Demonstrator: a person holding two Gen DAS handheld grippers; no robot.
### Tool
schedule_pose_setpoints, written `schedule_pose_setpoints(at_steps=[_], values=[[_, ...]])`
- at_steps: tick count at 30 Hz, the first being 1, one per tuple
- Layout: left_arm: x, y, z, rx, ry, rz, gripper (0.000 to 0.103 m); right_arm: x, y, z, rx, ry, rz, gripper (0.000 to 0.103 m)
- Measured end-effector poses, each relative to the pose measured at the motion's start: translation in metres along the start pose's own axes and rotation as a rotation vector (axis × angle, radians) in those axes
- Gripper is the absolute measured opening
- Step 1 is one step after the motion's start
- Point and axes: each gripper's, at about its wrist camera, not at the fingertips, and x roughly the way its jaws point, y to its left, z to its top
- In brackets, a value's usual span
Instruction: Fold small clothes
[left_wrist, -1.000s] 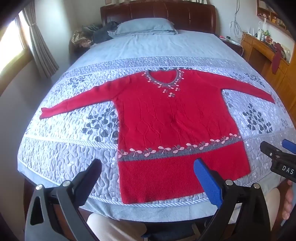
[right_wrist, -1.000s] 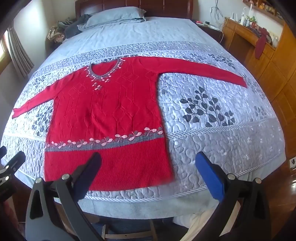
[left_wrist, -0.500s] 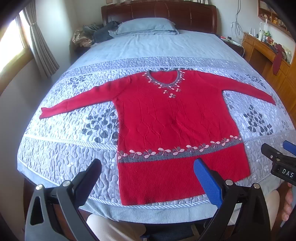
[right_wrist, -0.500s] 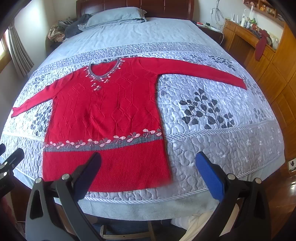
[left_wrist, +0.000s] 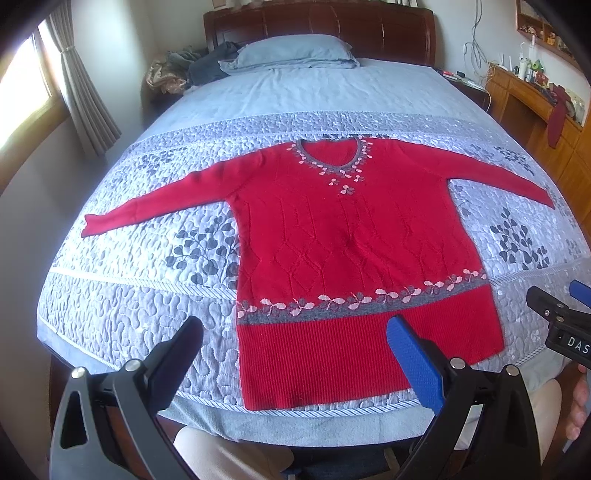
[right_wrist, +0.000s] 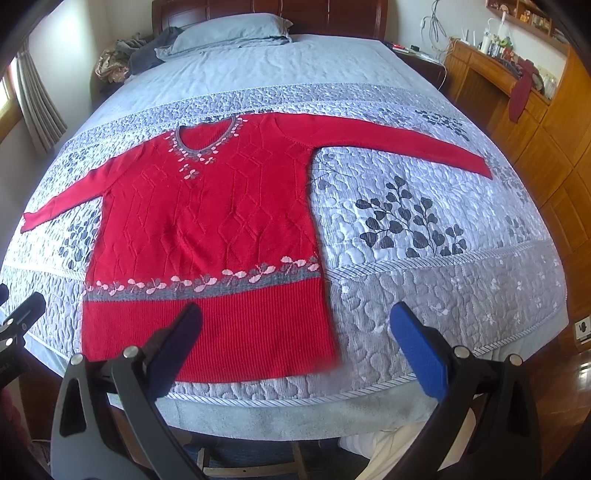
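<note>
Nearest the left wrist camera, the left gripper (left_wrist: 295, 350) is hanging above the foot of the bed with its two fingers spread wide, gripping nothing; its blue-padded finger (left_wrist: 413, 365) is showing over the ribbed hem of the red knitted long-sleeved sweater (left_wrist: 343, 236), while its dark finger (left_wrist: 177, 354) is showing over bare quilt just left of that hem. The right gripper (right_wrist: 295, 347) is likewise standing wide open and empty, its dark finger (right_wrist: 173, 343) showing over the hem's right part and its blue finger (right_wrist: 417, 354) over the quilt to the right of the garment. In the left view the tip of the right gripper is poking in at the right edge, with part of a hand (left_wrist: 581, 410) below it. The sweater is lying flat and face up on the pale grey quilted bedspread with dark leaf prints (right_wrist: 424, 280), hem toward the cameras, both sleeves stretched straight out to the sides, a grey band of pink flowers crossing above the hem and a grey flowered neckline pointing away. Beyond it a light blue sheet is covering the mattress, a blue-grey pillow (left_wrist: 295, 50) is lying near the dark wooden headboard (left_wrist: 317, 24), and wooden cabinets (right_wrist: 546, 122) are lining the right wall.
</note>
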Motion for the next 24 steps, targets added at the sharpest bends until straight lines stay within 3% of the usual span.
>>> schedule_pose_setpoints(at_steps=[24], values=[[0.0060, 0.0011, 0.0018, 0.000, 0.008, 0.008, 0.100, 0.0033, 0.0006, 0.0003, -0.014, -0.005, -0.005, 0.101]])
